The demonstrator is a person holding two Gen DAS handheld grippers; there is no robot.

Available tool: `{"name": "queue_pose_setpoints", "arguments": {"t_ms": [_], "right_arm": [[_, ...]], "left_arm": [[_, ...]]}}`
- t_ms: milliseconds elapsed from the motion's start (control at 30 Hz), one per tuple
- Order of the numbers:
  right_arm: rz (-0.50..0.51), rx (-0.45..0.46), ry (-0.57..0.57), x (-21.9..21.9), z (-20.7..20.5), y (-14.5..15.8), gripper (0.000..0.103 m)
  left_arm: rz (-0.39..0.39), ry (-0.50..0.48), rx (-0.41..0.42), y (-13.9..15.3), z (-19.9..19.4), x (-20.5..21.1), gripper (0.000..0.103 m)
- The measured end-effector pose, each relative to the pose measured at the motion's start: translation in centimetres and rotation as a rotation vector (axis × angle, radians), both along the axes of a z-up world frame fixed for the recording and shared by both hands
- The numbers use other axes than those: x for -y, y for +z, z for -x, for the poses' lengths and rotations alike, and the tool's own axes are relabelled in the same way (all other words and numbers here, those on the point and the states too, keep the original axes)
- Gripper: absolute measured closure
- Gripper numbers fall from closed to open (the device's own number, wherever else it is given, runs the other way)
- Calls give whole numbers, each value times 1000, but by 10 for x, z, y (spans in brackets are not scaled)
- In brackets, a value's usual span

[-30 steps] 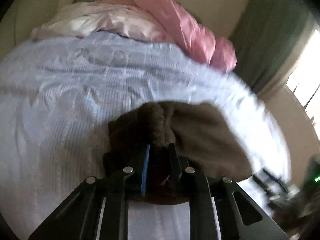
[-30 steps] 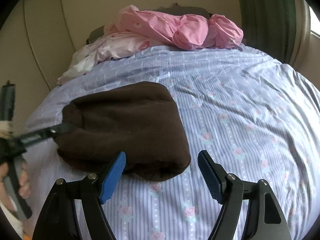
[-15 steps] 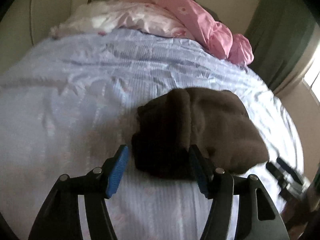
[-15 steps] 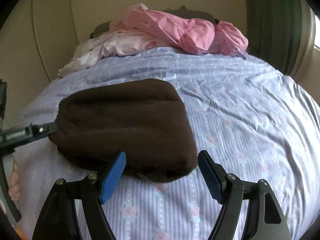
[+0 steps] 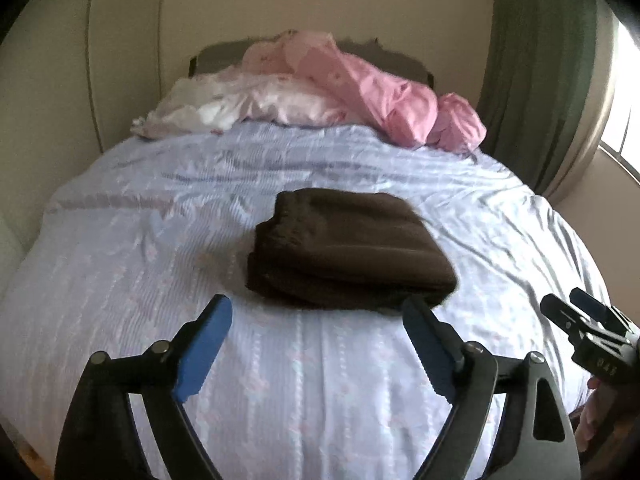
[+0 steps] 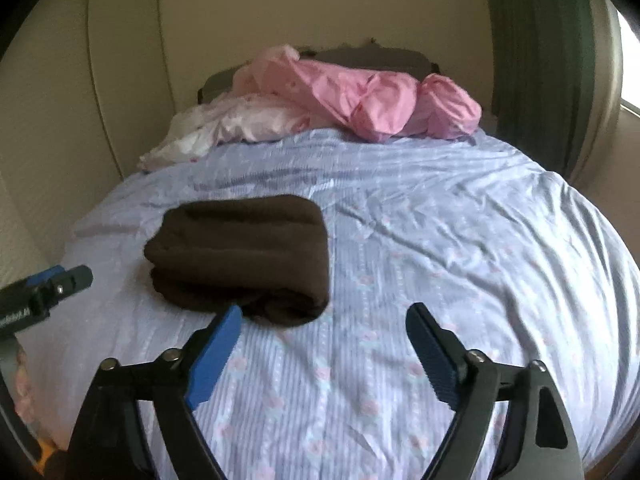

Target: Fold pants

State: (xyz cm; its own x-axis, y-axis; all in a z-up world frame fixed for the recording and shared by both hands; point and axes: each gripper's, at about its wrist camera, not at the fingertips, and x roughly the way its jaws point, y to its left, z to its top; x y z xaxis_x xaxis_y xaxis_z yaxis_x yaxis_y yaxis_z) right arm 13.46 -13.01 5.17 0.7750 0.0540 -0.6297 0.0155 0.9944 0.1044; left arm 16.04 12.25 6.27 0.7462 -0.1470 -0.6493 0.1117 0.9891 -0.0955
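The dark brown pants (image 5: pixel 344 248) lie folded into a compact stack on the lilac bedspread (image 5: pixel 160 240); they also show in the right wrist view (image 6: pixel 244 252). My left gripper (image 5: pixel 316 316) is open and empty, held back from the stack's near edge. My right gripper (image 6: pixel 324 324) is open and empty, just right of the stack's near corner. The right gripper also shows at the right edge of the left wrist view (image 5: pixel 576 312), and the left gripper at the left edge of the right wrist view (image 6: pixel 56 280).
Crumpled pink bedding (image 5: pixel 380 92) and a white-pink sheet (image 5: pixel 224 108) lie at the headboard end. A green curtain (image 5: pixel 536 80) and a bright window (image 5: pixel 624 92) stand at the right. A beige wall (image 6: pixel 80 100) runs along the bed's left side.
My left gripper let go of the pants, opened and drew back. Both grippers pulled away from the stack, which now lies free on the bed.
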Motion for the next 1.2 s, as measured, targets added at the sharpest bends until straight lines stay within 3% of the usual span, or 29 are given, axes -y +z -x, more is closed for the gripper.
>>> {"name": "queue_pose_setpoints", "arguments": {"t_ms": [100, 267, 767, 1200], "right_arm": [[-16, 2, -19, 12, 20, 9, 17], [-16, 22, -39, 25, 52, 18, 17], [6, 73, -23, 30, 119, 22, 17], [37, 77, -29, 27, 142, 14, 17]], "left_arm": [[-31, 0, 33, 5, 25, 14, 8], [-96, -14, 59, 4, 52, 32, 7], [-104, 0, 48, -8, 108, 46, 6], [-111, 2, 78, -3, 128, 47, 5]]}}
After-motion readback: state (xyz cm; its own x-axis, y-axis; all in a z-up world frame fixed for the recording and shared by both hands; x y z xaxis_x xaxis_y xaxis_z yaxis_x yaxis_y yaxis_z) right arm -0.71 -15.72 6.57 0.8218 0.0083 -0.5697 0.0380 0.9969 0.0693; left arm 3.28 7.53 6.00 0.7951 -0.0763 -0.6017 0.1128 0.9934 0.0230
